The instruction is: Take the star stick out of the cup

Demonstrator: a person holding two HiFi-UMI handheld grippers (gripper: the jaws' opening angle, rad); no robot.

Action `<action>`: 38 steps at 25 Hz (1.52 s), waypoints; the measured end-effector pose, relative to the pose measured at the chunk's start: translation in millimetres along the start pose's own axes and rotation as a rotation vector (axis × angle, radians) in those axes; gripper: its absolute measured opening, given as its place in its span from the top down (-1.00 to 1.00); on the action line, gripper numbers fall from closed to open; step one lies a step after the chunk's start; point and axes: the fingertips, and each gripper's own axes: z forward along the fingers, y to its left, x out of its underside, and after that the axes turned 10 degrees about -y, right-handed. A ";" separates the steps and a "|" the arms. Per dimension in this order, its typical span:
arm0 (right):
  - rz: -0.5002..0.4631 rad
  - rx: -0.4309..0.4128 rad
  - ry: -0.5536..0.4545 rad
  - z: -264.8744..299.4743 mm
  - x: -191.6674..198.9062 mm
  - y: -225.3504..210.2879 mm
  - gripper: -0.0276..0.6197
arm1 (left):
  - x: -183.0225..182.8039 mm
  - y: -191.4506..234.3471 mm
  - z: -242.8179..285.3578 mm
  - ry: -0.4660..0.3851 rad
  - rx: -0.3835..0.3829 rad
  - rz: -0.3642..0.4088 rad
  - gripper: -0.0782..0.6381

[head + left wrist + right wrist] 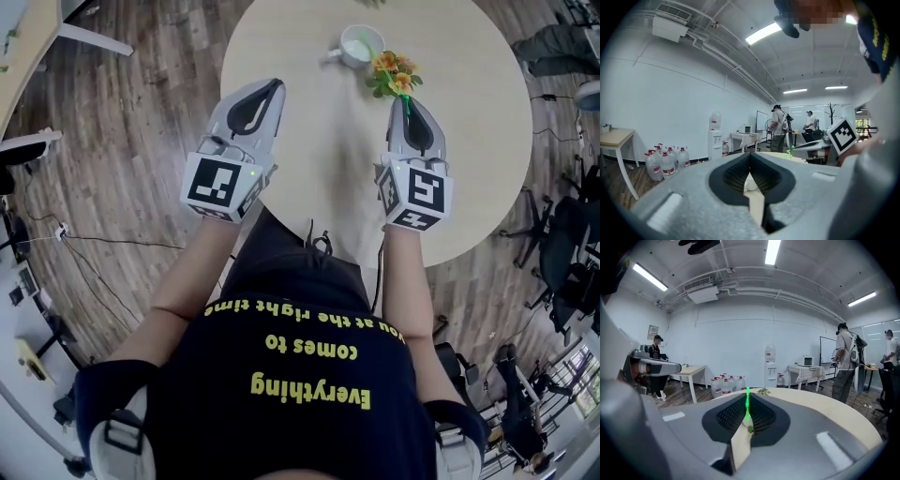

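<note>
A white cup (359, 44) stands at the far side of the round table (309, 169). The star stick is a thin green stem (407, 101) with orange blossoms and leaves (394, 73) at its far end. It is outside the cup, just to the cup's right. My right gripper (409, 99) is shut on the stem, whose bright green end (747, 404) sticks up between the closed jaws (747, 397). My left gripper (272, 86) hovers over the table's left edge, shut and holding nothing (750, 159). Past its jaws the right gripper (820, 147) shows.
A small leafy sprig (764, 391) lies at the table's far edge. Beyond the table are water bottles (726, 385), a water dispenser (770, 364), side tables and people standing (846, 362). Office chairs (562, 244) and cables sit on the wood floor.
</note>
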 end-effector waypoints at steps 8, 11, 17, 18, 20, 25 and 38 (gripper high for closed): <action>0.070 -0.004 -0.120 -29.9 -33.4 -5.8 0.82 | -24.5 -8.6 -7.9 -0.046 0.000 0.045 0.77; 0.080 0.003 -0.164 -42.5 -47.0 -9.2 0.82 | -38.8 -11.5 -11.0 -0.075 -0.002 0.068 0.77; 0.087 0.003 -0.263 -65.9 -81.5 -10.4 0.82 | -60.8 -16.3 -15.6 -0.120 -0.008 0.104 0.77; 0.079 0.003 -0.275 -69.2 -87.1 -10.7 0.82 | -63.7 -17.6 -16.3 -0.126 -0.009 0.104 0.77; 0.063 0.006 -0.296 -76.7 -97.1 -11.6 0.82 | -68.4 -20.9 -18.8 -0.134 -0.008 0.107 0.77; 0.038 0.013 -0.339 -92.9 -114.4 -15.5 0.82 | -73.0 -28.0 -23.2 -0.150 -0.007 0.107 0.77; -0.004 -0.002 -0.402 -120.8 -134.2 -10.1 0.82 | -71.4 -34.6 -35.6 -0.145 0.007 0.051 0.77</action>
